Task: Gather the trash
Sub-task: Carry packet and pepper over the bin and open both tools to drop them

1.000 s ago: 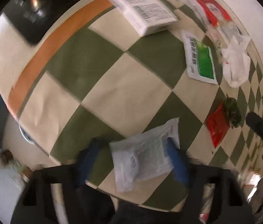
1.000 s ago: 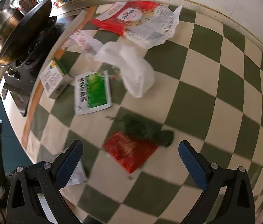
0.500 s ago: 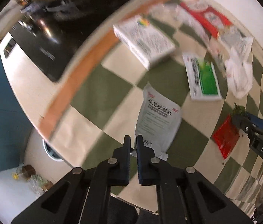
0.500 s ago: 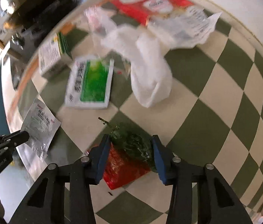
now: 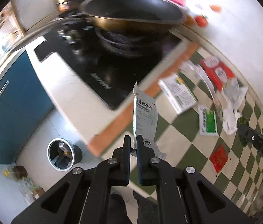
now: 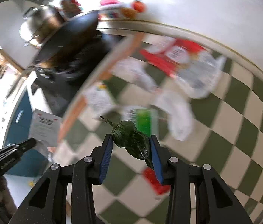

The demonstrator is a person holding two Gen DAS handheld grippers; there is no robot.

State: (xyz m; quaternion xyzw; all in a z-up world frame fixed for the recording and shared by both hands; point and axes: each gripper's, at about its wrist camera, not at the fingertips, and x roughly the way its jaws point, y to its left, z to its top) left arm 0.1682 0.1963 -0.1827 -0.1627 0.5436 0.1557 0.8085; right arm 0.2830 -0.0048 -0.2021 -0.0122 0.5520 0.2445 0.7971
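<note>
Holding a white sachet (image 5: 145,115) pinched in my left gripper (image 5: 133,145), lifted off the checked cloth (image 5: 178,136). My right gripper (image 6: 131,145) is closing, pads pressing a green wrapper (image 6: 131,140), also clear of the cloth.

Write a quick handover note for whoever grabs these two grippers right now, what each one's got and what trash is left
Left gripper: jaws shut on a white packet, lifted off the counter.
Right gripper: jaws closing on a wilted green leaf, also lifted.
Bin: on the floor below the counter edge, open, some trash already inside.
Done: two pieces picked up, neither binned yet.
Left on the checkered cloth: white box, green packet, small red packet, big red bag, white tissue.
</note>
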